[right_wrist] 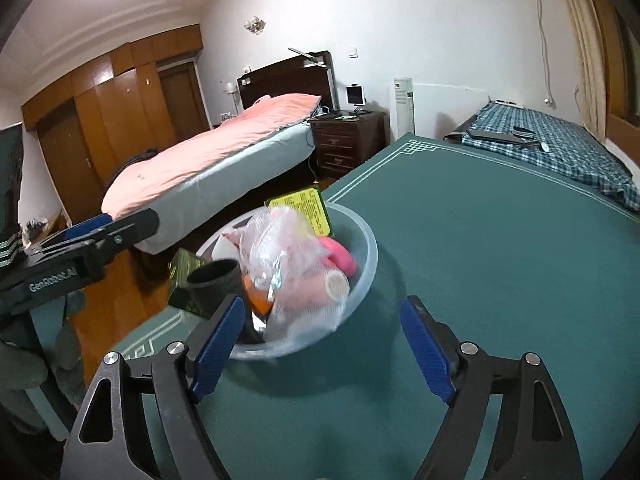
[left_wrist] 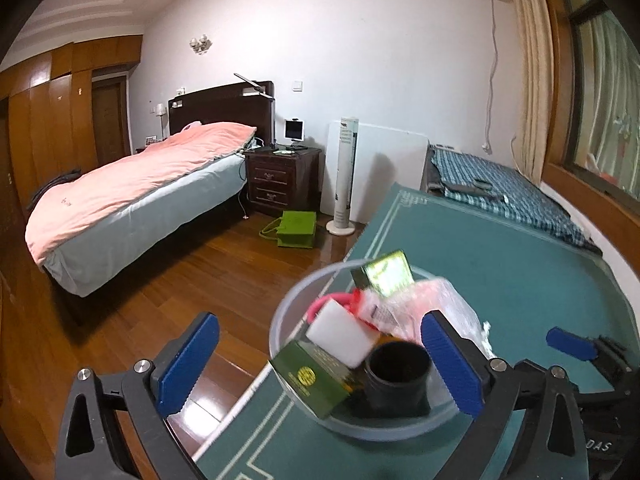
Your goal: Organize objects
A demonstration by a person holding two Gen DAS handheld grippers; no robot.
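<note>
Your left gripper (left_wrist: pixel 320 364) is released, blue pads spread wide, one pad over the wood floor at 9 o'clock, the other (left_wrist: pixel 452 364) over the near rim of the translucent round plastic bowl (left_wrist: pixel 280 320). Nothing is between them. The bowl sits on the dark green table mat with a pale line border (left_wrist: pixel 520 280), close to the mat's left edge.

Inside the bowl, left to right in the left wrist view: a dark green box with a gold seal (left_wrist: pixel 310 380) leaning at 7 o'clock, a white rectangular block (left_wrist: pixel 340 336) on top of it, a black cylindrical cup (left_wrist: pixel 398 376) at 6 o'clock, a crumpled clear plastic bag with pink contents (left_wrist: pixel 420 304) at 3 o'clock. A green and yellow printed box (left_wrist: pixel 386 272) stands tilted at 12 o'clock.

Your right gripper (right_wrist: pixel 322 348) is also released, pads wide apart, holding nothing. Its left pad (right_wrist: pixel 218 344) is just at the bowl's (right_wrist: pixel 366 248) near rim, the right pad is over bare mat (right_wrist: pixel 500 240). In this view the left gripper (right_wrist: pixel 96 232) shows at 9 o'clock, beside the bowl.

Behind, a bed with a pink quilt (left_wrist: pixel 132 184) at 10 o'clock.
</note>
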